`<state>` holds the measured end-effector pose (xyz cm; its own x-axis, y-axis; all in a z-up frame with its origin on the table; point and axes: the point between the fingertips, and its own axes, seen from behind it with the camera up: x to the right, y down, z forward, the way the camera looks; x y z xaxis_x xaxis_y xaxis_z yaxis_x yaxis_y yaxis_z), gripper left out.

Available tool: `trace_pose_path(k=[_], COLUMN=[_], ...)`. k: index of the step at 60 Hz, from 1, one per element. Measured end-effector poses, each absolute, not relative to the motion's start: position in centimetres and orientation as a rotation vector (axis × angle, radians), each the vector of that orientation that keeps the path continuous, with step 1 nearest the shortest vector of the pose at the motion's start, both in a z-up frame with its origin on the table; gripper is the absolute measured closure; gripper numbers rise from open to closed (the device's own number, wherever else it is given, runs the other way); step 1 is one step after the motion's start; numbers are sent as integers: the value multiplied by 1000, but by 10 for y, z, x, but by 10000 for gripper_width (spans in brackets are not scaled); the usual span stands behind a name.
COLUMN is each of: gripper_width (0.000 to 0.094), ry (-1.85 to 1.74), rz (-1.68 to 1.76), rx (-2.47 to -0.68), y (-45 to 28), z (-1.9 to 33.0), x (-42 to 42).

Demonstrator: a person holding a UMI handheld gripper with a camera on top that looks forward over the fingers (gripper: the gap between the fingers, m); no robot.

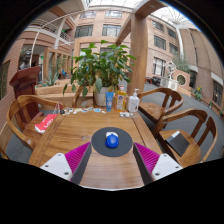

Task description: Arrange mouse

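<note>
A tall courtyard with red columns and balconies rises behind a round wooden table [90, 135] ringed by wooden chairs [178, 120]. A blue mouse [112, 141] sits at the middle of a round dark mouse pad [112, 143], between the fingers and just ahead of them. The gripper [112, 158] is wide open, pink pads [76, 156] at 9 and 3 o'clock of the pad, holding nothing. At 12 o'clock beyond the mouse stand bottles [133, 102] and a potted plant [102, 68]. Something red [45, 123], perhaps a packet, lies at 10 o'clock.
</note>
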<state>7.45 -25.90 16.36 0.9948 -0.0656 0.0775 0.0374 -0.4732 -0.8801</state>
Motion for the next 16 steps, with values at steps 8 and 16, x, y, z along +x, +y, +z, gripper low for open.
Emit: trace_pose_path(k=[8, 16], gripper_width=[83, 83], ry=[15, 8], rz=[-112, -114], rx=[-2049, -2057], y=[-273, -279], z=[170, 170], x=[71, 71])
